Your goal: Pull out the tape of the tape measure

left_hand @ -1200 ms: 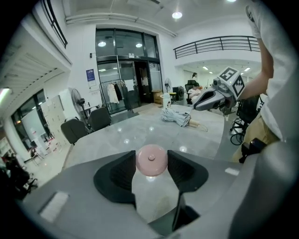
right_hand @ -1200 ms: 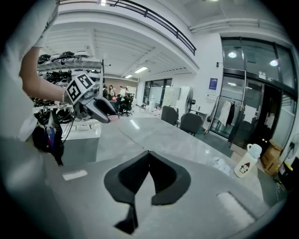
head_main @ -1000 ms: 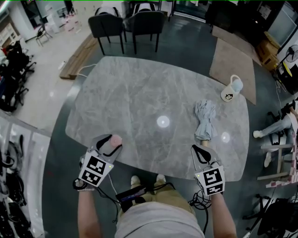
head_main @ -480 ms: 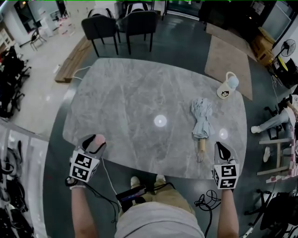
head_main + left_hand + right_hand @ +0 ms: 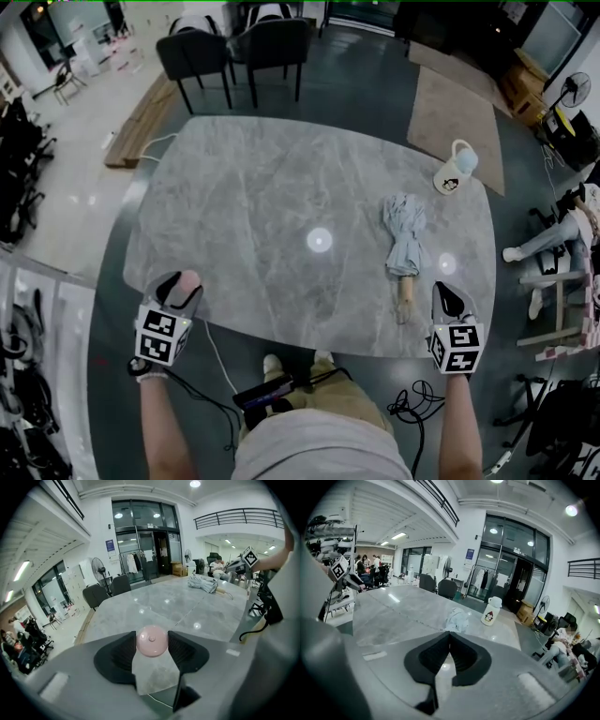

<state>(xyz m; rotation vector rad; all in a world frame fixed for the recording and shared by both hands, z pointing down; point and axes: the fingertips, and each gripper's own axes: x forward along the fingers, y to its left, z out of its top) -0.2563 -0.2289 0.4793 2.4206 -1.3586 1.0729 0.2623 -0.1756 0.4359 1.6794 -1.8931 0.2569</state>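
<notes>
Pink round tape measure (image 5: 189, 281): we are gripping it between the jaws of the left gripper (image 5: 151, 637), just over the near edge of the table (image 5: 281, 178), probably anchoring the case for the pull. Right gripper (image 5: 449, 634): we are holding it well apart, jaws pressed together; no tape is showing between them. Ahead of it, a folded grey umbrella (image 5: 405, 234) is lying, with a white jug (image 5: 455, 172) standing beyond.

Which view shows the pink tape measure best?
The left gripper view: the pink tape measure sits close up, gripped between the jaws. The head view shows only a small pink patch; the right gripper view, none.
</notes>
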